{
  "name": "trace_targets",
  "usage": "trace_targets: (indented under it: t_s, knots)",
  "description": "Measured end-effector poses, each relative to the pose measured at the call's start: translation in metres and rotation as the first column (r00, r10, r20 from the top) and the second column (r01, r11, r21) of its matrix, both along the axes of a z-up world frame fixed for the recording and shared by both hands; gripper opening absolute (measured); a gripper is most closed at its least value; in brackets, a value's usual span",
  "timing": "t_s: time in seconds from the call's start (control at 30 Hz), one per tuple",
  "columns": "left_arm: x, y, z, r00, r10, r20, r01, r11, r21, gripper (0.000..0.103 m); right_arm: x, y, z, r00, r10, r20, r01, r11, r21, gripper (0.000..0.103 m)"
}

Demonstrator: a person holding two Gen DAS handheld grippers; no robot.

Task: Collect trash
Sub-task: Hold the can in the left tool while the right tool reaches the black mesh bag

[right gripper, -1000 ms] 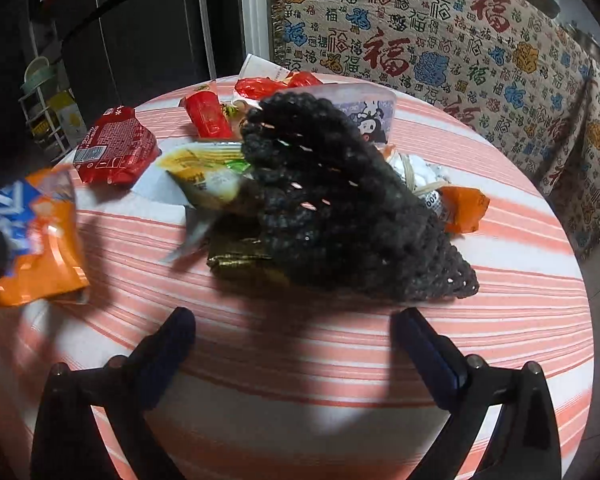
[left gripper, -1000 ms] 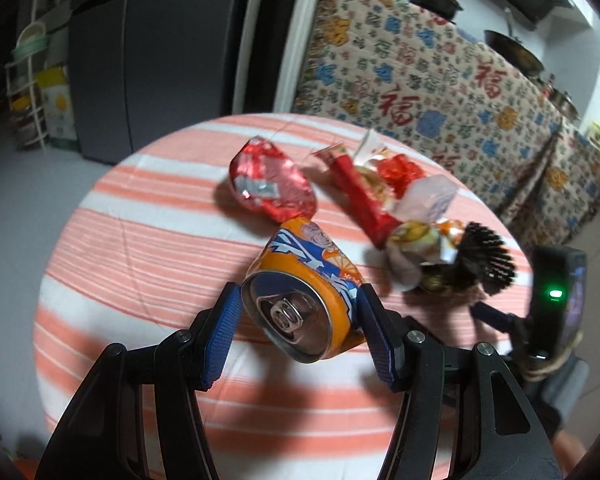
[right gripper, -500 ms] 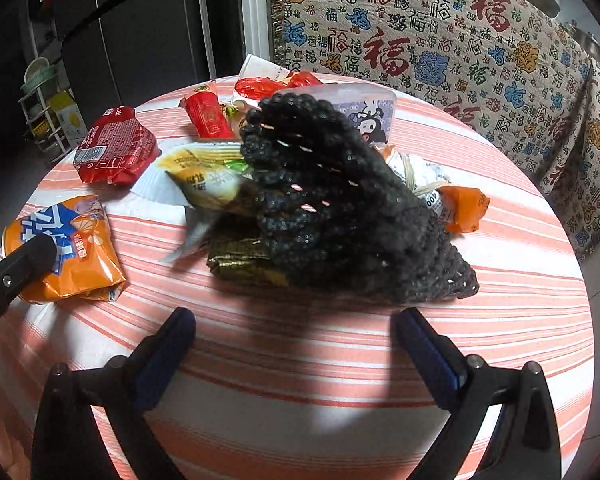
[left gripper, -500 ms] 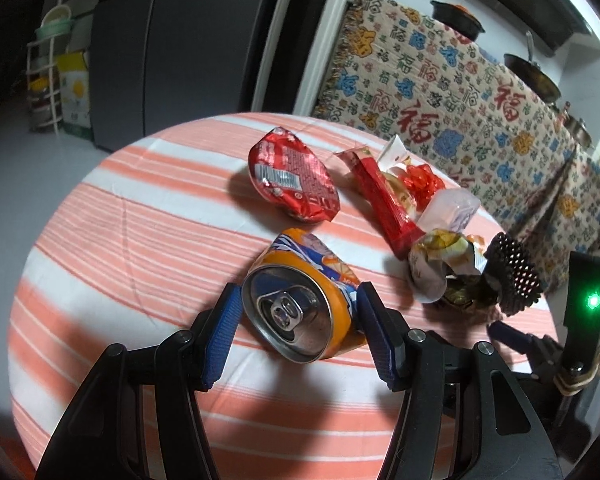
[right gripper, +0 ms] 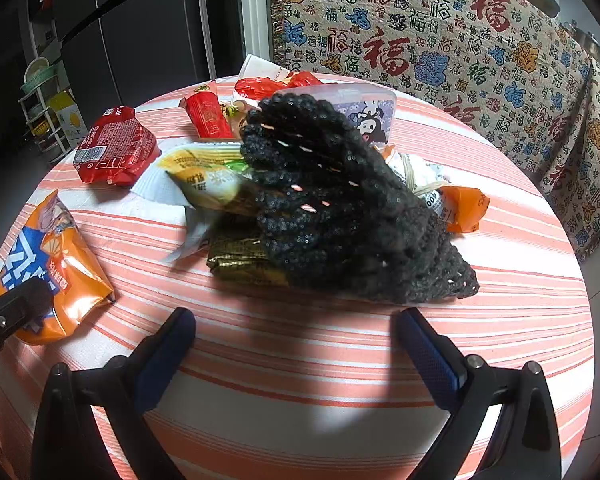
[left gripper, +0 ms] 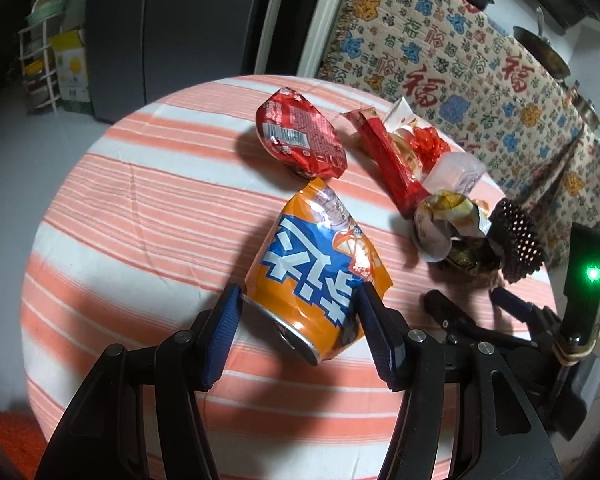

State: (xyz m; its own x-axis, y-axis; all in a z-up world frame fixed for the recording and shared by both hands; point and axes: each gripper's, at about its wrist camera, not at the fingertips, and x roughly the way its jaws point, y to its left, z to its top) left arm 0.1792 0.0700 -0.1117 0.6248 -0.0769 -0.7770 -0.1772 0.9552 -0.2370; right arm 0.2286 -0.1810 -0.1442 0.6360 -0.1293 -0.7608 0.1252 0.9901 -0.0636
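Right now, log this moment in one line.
left claw: shut on can | right claw: open, empty | wrappers: on table

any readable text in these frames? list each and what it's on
"福": big red character, repeated on the patterned cloth behind the table.
"400": partial digits on a white wrapper behind the black net bag.
Orange can in the left gripper: large white-on-blue characters, too distorted to read.
Red packet: barcode and fine print, too small.
Yellow wrapper: print blurred.
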Motion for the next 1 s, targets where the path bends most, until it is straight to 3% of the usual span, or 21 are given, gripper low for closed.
trace_targets:
  t_s: [1.0]
  knots:
    - [-0.009,0.009,-0.006,0.998,-0.035,0.052,0.038,0.998,-0.052,0.059,0.000,0.000,0.000,1.000,-0.001,0.001,0.001,1.000,0.000,0.103]
